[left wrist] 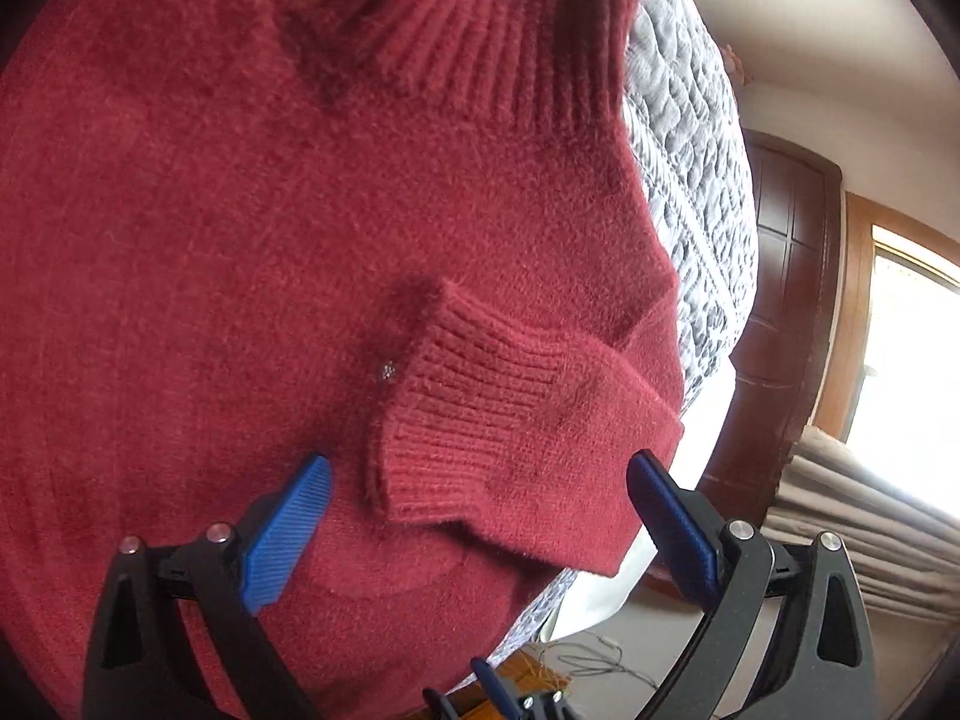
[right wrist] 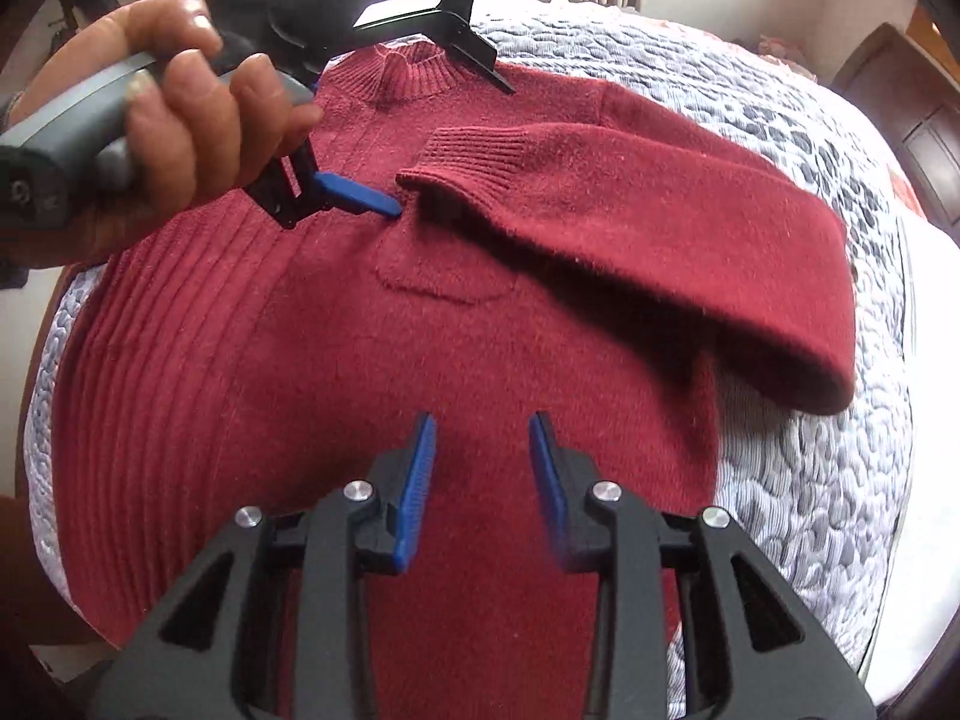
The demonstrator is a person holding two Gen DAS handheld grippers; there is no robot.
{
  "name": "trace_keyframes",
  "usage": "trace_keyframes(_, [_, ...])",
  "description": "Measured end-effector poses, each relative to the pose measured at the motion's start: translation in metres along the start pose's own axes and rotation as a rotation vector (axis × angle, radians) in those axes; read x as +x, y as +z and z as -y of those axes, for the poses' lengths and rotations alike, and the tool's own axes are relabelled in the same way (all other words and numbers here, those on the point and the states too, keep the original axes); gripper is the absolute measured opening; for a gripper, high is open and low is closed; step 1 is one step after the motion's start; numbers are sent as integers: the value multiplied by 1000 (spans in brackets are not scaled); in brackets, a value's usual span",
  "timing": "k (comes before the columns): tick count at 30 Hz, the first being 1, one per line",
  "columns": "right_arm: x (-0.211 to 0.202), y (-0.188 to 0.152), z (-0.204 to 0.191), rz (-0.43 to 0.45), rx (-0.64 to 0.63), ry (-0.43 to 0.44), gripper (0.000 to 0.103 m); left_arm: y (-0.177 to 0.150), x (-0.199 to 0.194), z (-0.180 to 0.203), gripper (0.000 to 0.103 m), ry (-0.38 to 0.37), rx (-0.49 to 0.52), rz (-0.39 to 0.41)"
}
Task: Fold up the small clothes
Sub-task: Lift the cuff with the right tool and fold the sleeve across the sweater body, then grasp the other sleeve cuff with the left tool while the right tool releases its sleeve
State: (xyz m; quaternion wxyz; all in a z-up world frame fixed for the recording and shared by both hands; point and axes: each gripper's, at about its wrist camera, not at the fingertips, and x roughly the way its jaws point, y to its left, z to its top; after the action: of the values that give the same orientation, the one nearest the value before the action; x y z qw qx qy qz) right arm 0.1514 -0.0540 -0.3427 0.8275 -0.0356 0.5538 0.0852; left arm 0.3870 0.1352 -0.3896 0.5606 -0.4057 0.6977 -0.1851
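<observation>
Sleeve cuff (left wrist: 480,420) folded across red sweater (right wrist: 420,360); my left gripper (left wrist: 480,516) wide open, right gripper (right wrist: 483,480) part-open, both empty. I'd flatten cuff first.

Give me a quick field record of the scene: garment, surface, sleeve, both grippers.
garment: red sweater, lying flat, collar away from the right wrist camera
surface: grey quilted bedspread
sleeve: one folded across the chest, ribbed cuff on top
left gripper: open, fingers either side of the cuff
right gripper: open, empty, over the lower body
</observation>
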Motion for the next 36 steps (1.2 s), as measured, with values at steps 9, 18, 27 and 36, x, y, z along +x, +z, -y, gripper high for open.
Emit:
trace_keyframes(9, [-23,0,-15,30,67,103,33,3,10,3,15,106,-28,18])
trace_keyframes(18, [-27,3,-20,18,55,110,33,-15,-34,50,9,122,171,142])
trace_keyframes(27, [-27,1,-29,2,50,120,33,-44,-110,114,8,167,454,293])
trace_keyframes(36, [-28,0,-47,-9,30,139,33,-41,-182,84,8,214,504,404])
